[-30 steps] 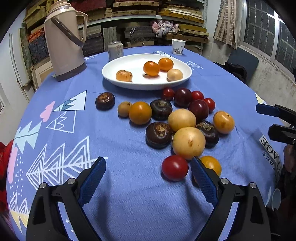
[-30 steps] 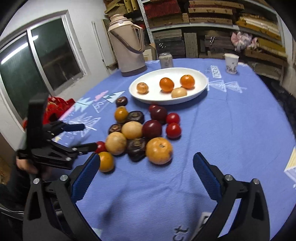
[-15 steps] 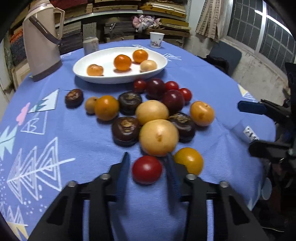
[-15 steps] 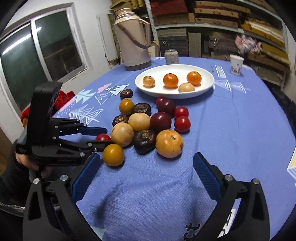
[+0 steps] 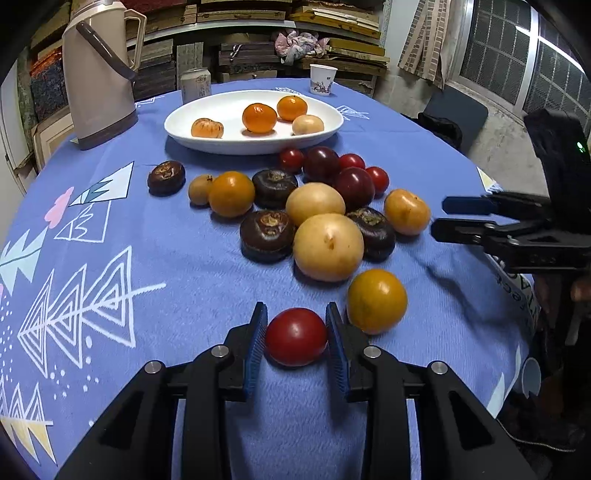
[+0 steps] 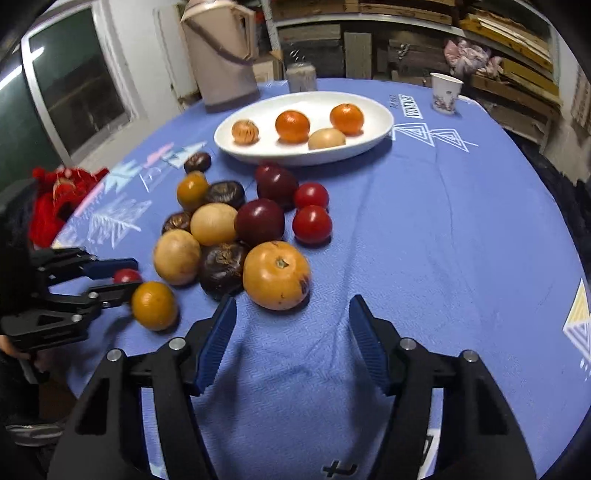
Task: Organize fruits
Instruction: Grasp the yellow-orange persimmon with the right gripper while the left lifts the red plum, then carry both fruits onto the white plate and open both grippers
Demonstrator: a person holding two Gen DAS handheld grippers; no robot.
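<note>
Both grippers closed in since before: left gripper jaws now clamp the red tomato on the worktop.
Right gripper jaws, half-closed, hold nothing; squeezing may bruise the tomato.

You're in what looks like a storeroom or back room put to household use. Behind the desk, rough shelves are stacked with flat wooden boards and frames, with a bundle of cloth stuffed among them. The walls are bare and scuffed, and you can see a barred window. The round desk wears a blue printed cloth and carries a thermos, a can and a paper cup.
</note>
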